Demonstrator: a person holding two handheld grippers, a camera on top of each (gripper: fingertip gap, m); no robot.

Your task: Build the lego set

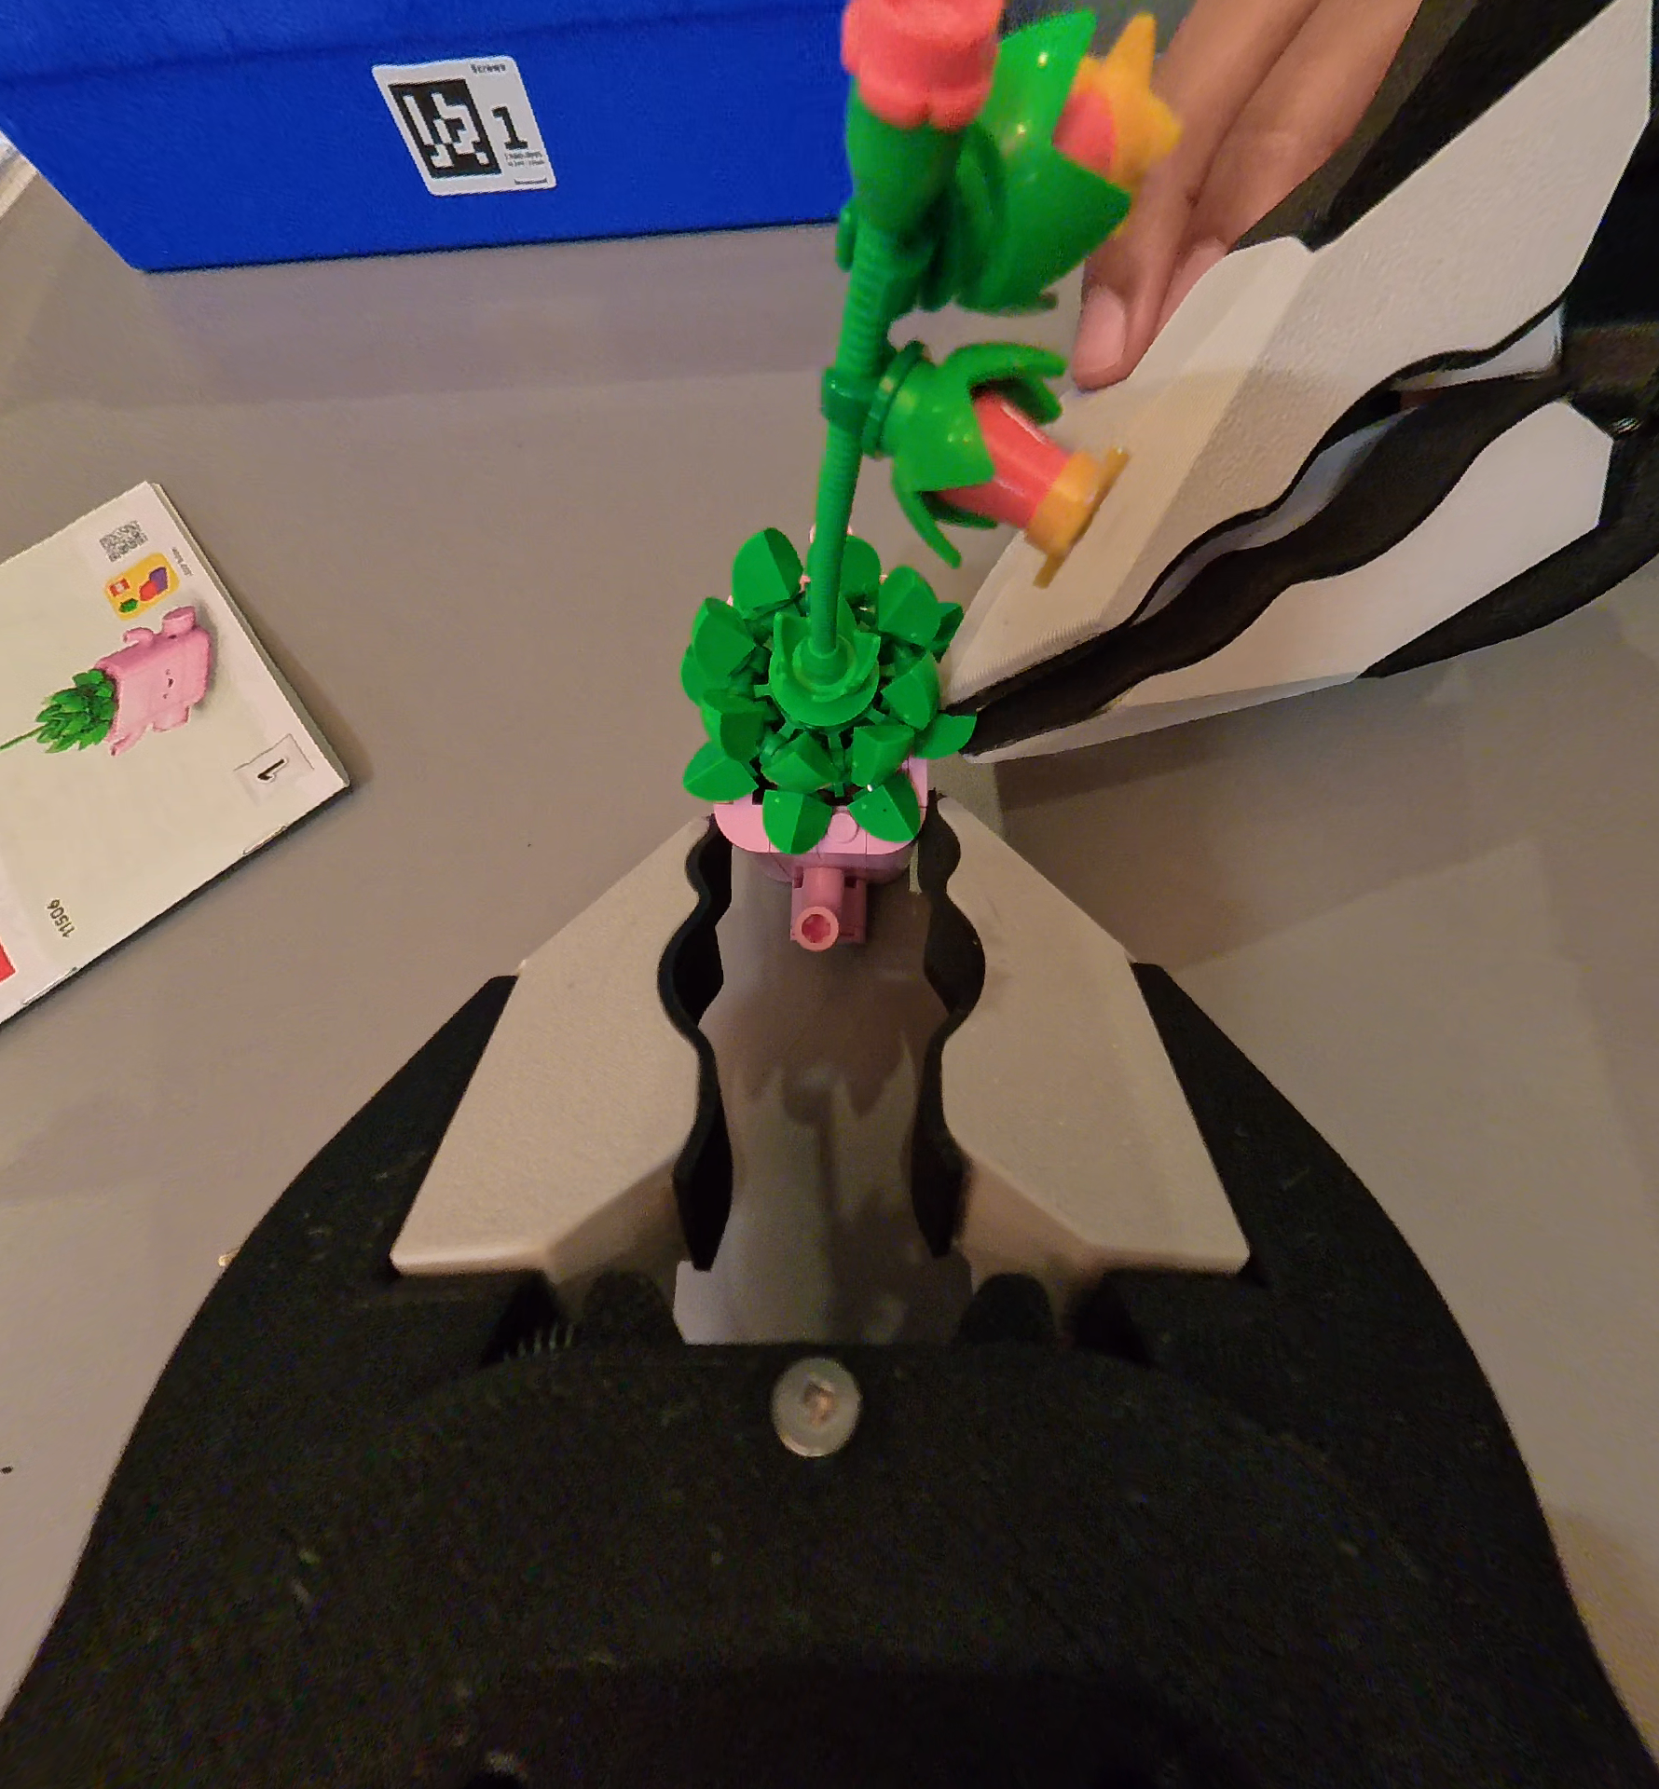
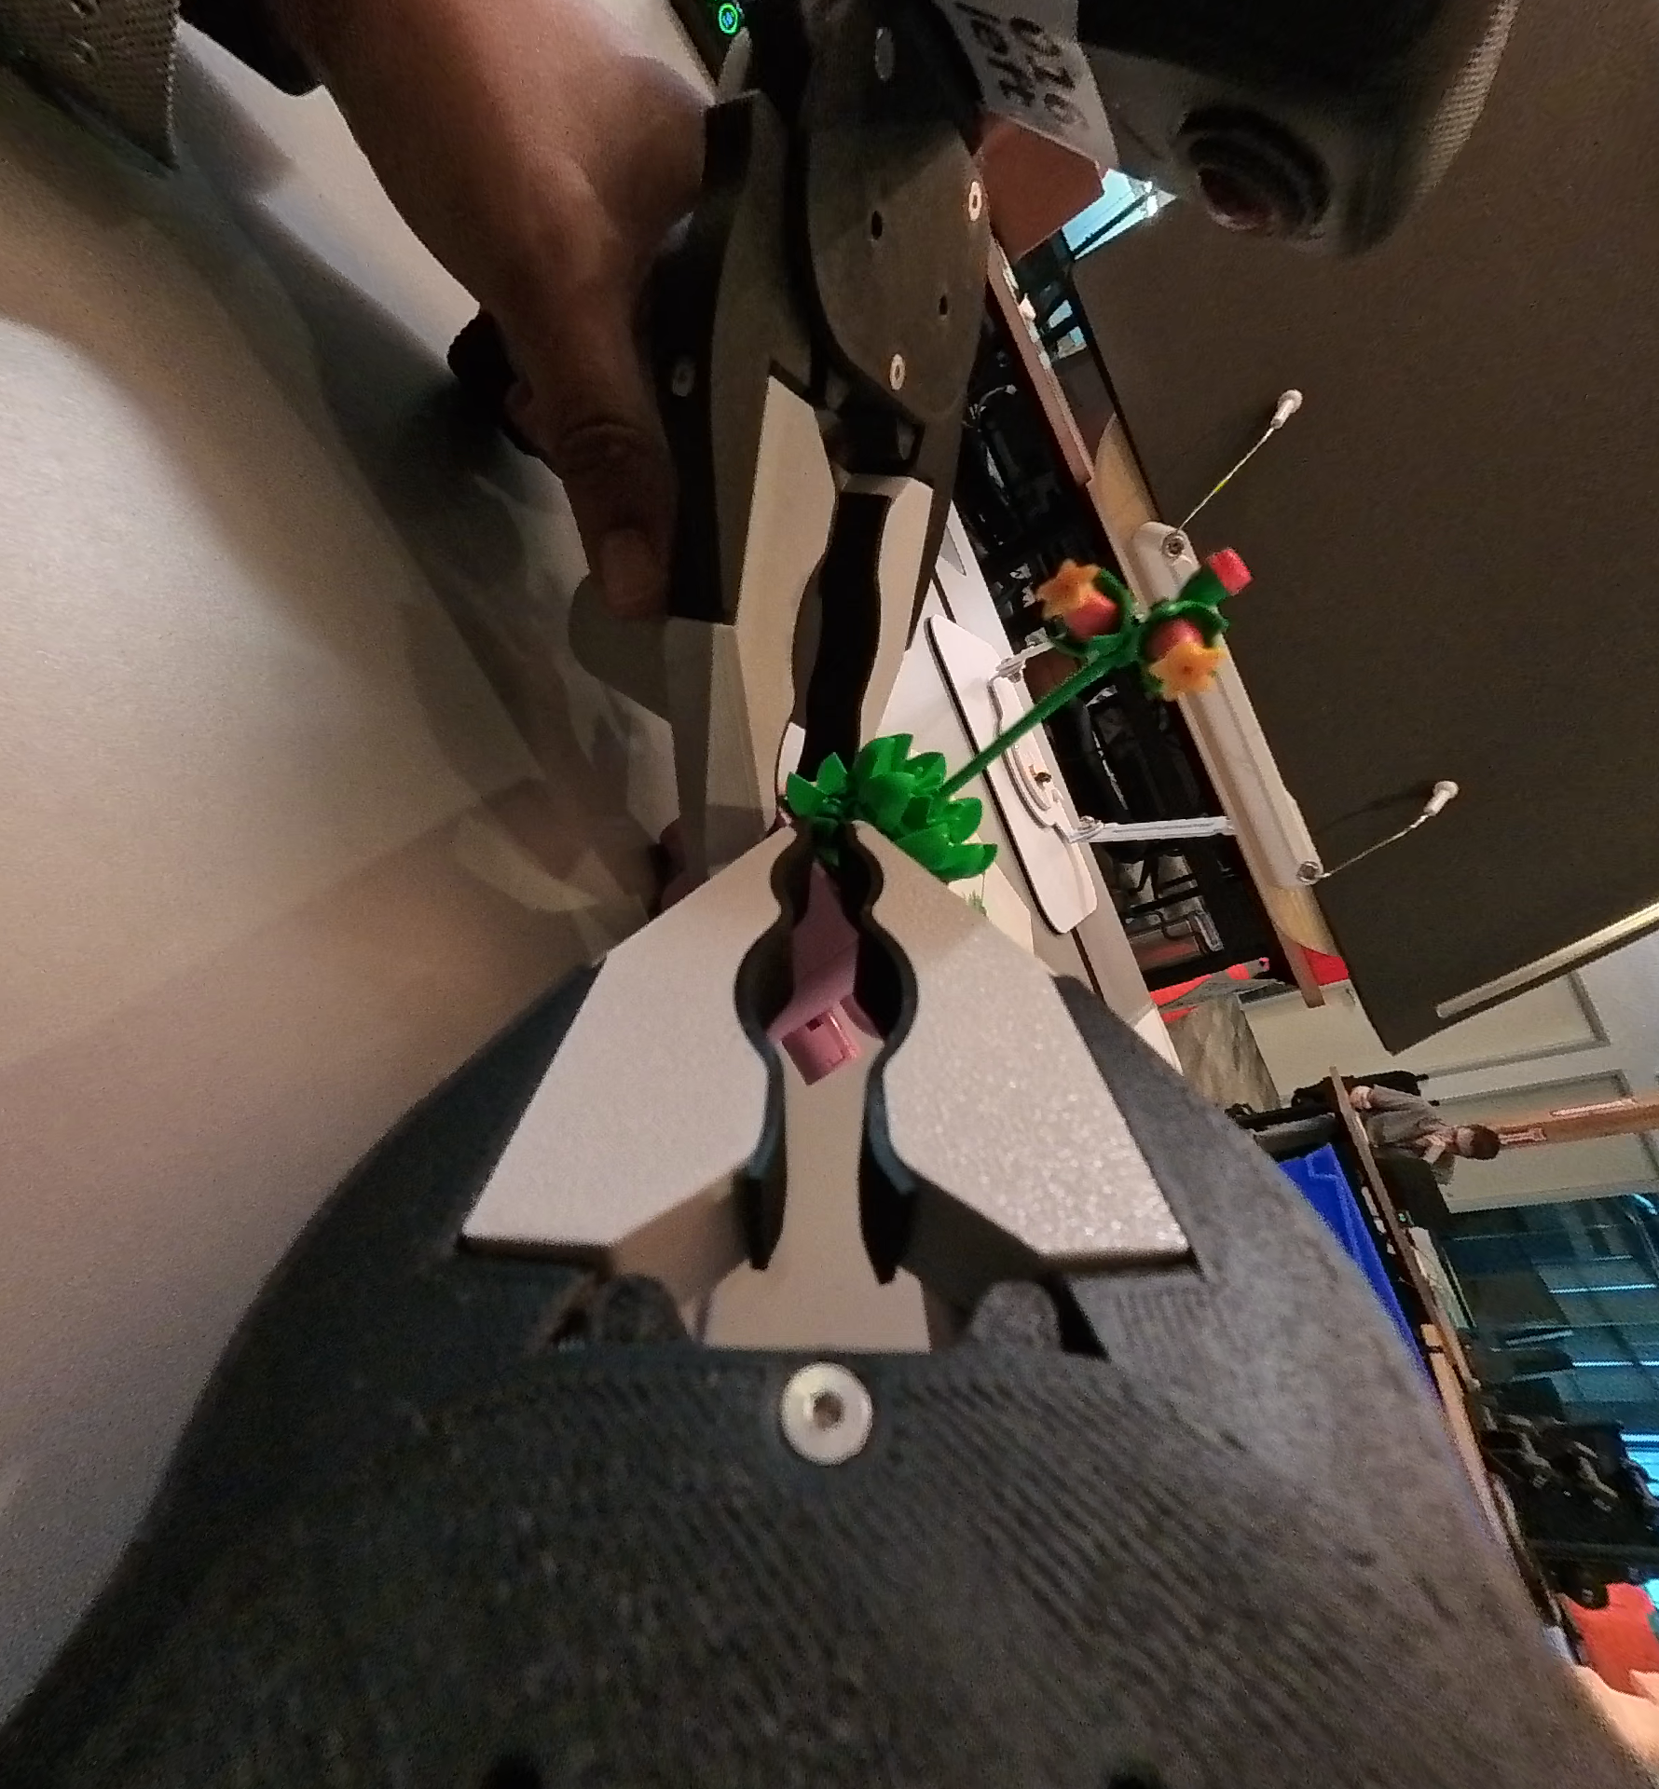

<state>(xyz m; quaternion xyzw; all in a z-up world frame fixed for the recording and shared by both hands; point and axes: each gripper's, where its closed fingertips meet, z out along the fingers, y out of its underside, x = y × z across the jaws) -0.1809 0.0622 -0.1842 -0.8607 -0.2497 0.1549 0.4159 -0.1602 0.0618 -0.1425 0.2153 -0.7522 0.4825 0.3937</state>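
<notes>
The lego plant has a pink pot, a cluster of green leaves and a green stem with red and yellow flowers. My left gripper is shut on the pot and holds it above the table. My right gripper comes in from the right, its jaws closed on the edge of the leaves. In the right wrist view my right gripper meets the leaves. The pot shows through the gap between its fingers. The left gripper reaches down from above.
A blue bin with a black-and-white marker tag stands at the back of the grey table. The instruction booklet lies at the left. A hand shows at top right; another hand holds the left gripper.
</notes>
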